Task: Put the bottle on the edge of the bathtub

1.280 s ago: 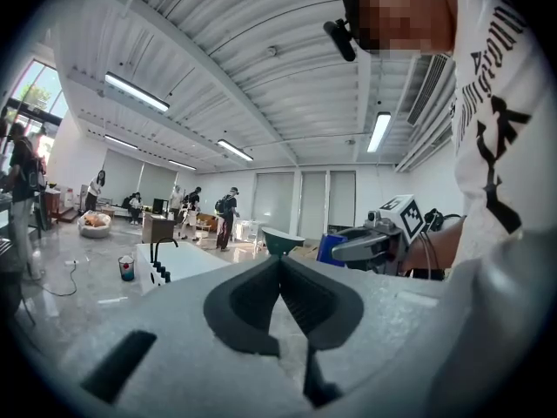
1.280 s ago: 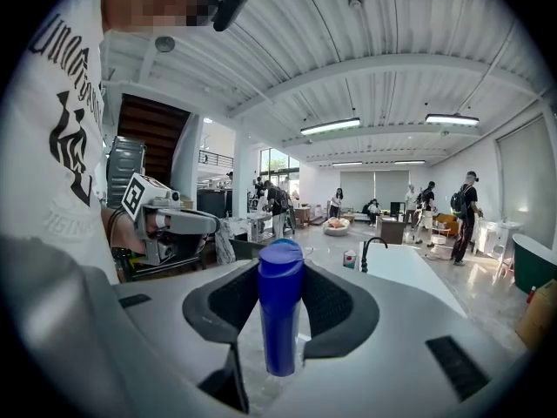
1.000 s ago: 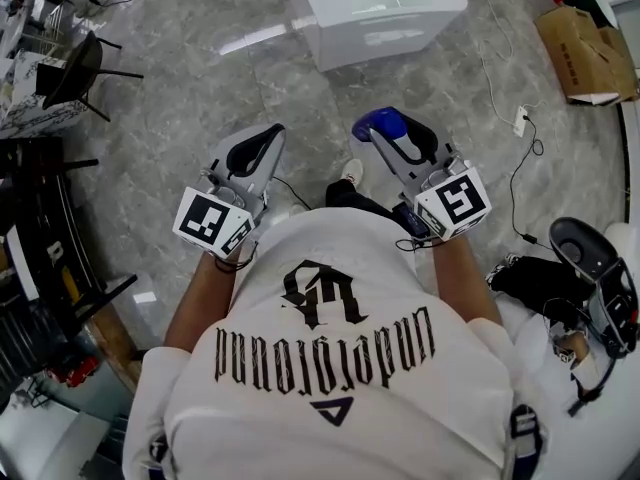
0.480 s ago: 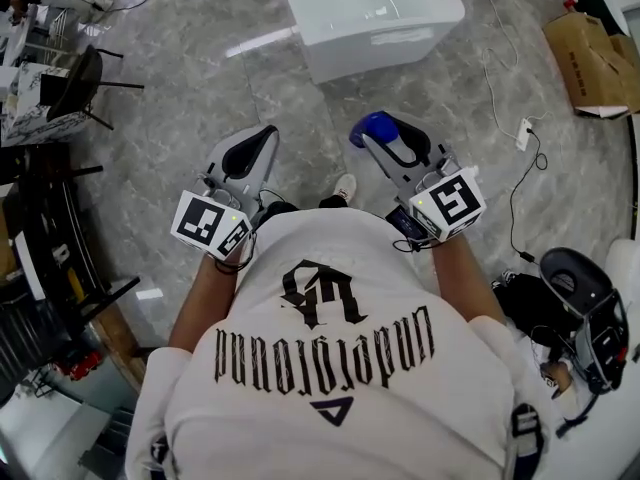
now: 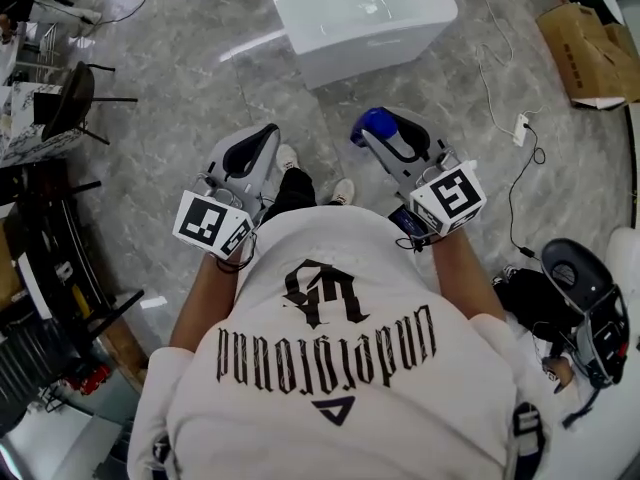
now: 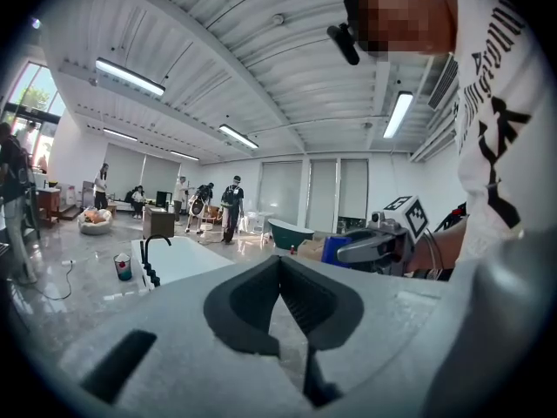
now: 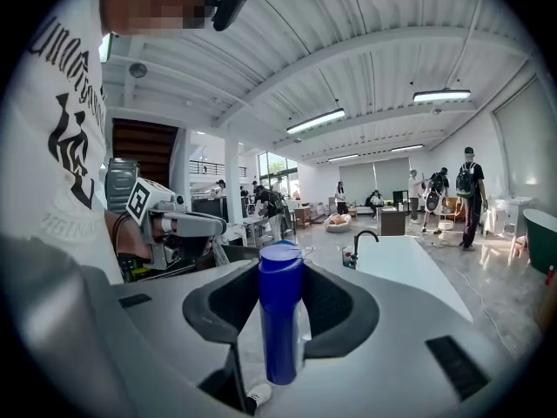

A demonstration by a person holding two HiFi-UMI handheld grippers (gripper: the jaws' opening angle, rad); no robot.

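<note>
A blue bottle [image 7: 280, 320] stands upright between the jaws of my right gripper [image 7: 280, 273], which is shut on it. In the head view the bottle [image 5: 372, 123] shows as a blue cap at the tip of the right gripper [image 5: 385, 136], held out over the grey floor. My left gripper [image 5: 262, 136] is beside it at the same height, its jaws closed together with nothing in them [image 6: 279, 261]. The white bathtub [image 5: 370, 28] lies ahead on the floor, apart from both grippers. Its flat rim [image 7: 409, 264] carries a black faucet [image 7: 361, 238] and a small cup [image 7: 348, 256].
A cardboard box [image 5: 590, 53] and a power strip with cable [image 5: 520, 120] lie to the right. A black chair [image 5: 75, 73] and dark racks stand at left. A black-and-white device [image 5: 590, 288] sits at lower right. Several people stand far off in the hall [image 6: 231, 203].
The person has stepped forward, a foot now ahead between the grippers. Both grippers kept their pose and grip while carried along toward the bathtub.
</note>
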